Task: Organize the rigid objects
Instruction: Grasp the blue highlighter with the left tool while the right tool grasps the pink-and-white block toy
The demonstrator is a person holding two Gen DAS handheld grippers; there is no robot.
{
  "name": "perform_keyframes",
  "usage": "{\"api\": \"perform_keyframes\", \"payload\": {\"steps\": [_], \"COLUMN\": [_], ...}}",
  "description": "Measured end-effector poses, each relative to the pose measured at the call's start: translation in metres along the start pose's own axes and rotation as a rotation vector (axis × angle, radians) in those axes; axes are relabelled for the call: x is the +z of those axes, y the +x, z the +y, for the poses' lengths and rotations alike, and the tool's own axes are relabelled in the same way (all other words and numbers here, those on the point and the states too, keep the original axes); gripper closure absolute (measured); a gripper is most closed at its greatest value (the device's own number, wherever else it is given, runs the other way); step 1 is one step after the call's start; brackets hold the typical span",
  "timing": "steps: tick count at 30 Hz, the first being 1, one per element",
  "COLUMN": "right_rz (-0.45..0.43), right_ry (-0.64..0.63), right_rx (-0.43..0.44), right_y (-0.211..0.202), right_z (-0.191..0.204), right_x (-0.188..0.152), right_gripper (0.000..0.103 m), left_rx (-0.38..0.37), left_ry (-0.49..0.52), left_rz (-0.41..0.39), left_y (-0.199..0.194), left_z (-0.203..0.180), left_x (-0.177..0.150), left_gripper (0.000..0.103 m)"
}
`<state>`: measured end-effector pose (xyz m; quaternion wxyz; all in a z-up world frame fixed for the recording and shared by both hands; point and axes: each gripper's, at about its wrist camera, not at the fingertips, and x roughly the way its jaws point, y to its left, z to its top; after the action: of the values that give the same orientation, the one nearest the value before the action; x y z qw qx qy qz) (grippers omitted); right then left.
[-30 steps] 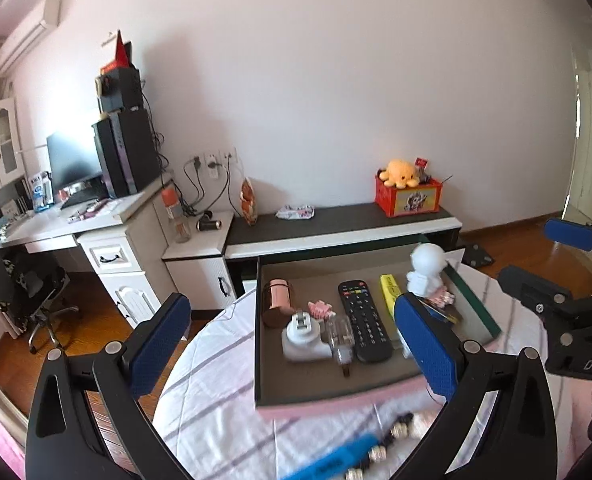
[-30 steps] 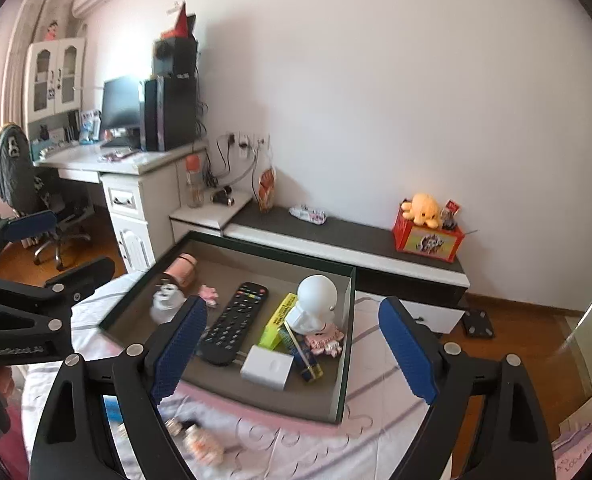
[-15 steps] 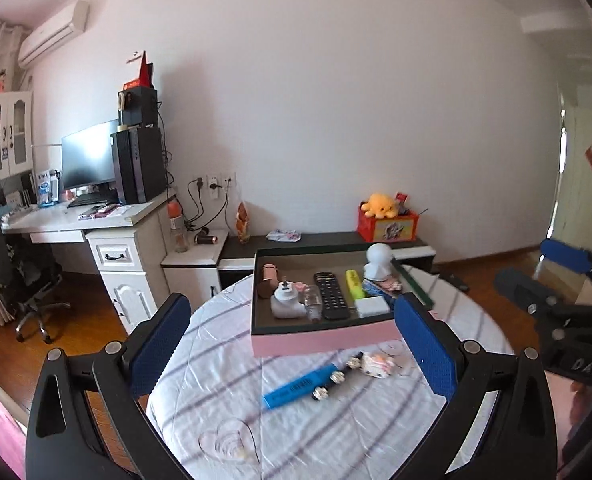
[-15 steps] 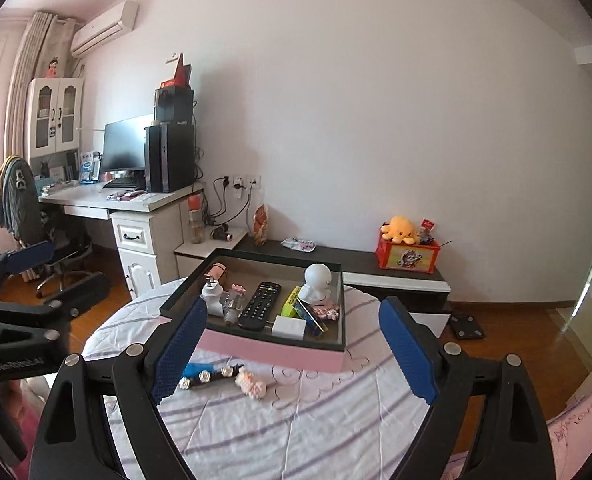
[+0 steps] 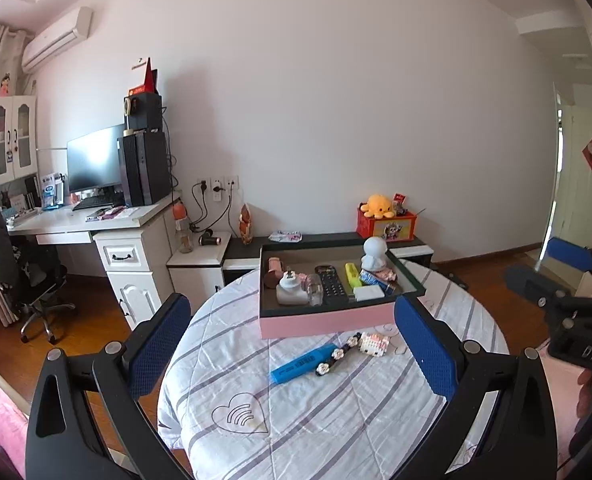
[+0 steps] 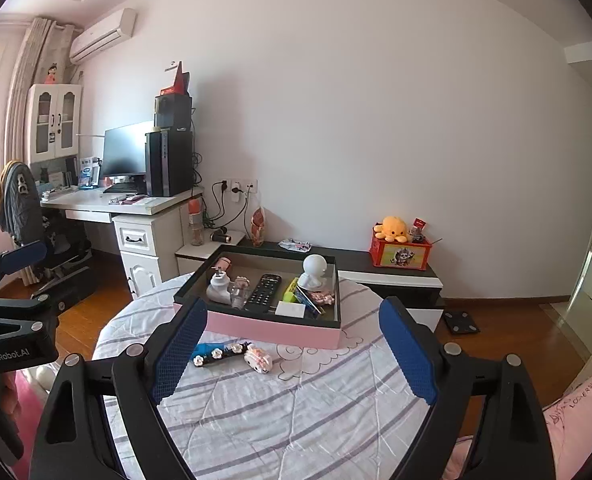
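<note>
Your left tongs (image 5: 292, 344) and right tongs (image 6: 294, 354) hover spread wide and empty above the table (image 5: 336, 420). Before them lie a blue highlighter (image 5: 303, 363), hair clip (image 5: 338, 354) and brick toy (image 5: 374, 345); beyond, the filled pink tray (image 5: 328, 324).

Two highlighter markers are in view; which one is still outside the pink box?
The blue highlighter marker: it lies flat on the striped tablecloth in front of the pink box, while the yellow highlighter marker sits inside it beside the black remote.
</note>
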<state>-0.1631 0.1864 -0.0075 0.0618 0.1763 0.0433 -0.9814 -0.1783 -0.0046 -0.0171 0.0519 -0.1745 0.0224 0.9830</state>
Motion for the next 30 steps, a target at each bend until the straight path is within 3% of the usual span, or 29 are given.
{"api": "perform_keyframes", "payload": {"steps": [13,30], "right_rz": [0.122,0.412], "right_ry": [0.017,-0.041], "right_rx": [-0.002,0.057], "right_y": [0.047,0.181], "right_z": [-0.006,0.011], "right_x": [-0.026,-0.093], "right_gripper": [0.014,0.014], "left_rx": [0.063,0.047], "left_ry": [0.006,0.062], "left_rz": [0.137,0.388], "left_y": [0.049,0.147], "left_z": [0.023,0.029], "left_x": [-0.030,-0.092], "left_gripper": [0.000,0.000]}}
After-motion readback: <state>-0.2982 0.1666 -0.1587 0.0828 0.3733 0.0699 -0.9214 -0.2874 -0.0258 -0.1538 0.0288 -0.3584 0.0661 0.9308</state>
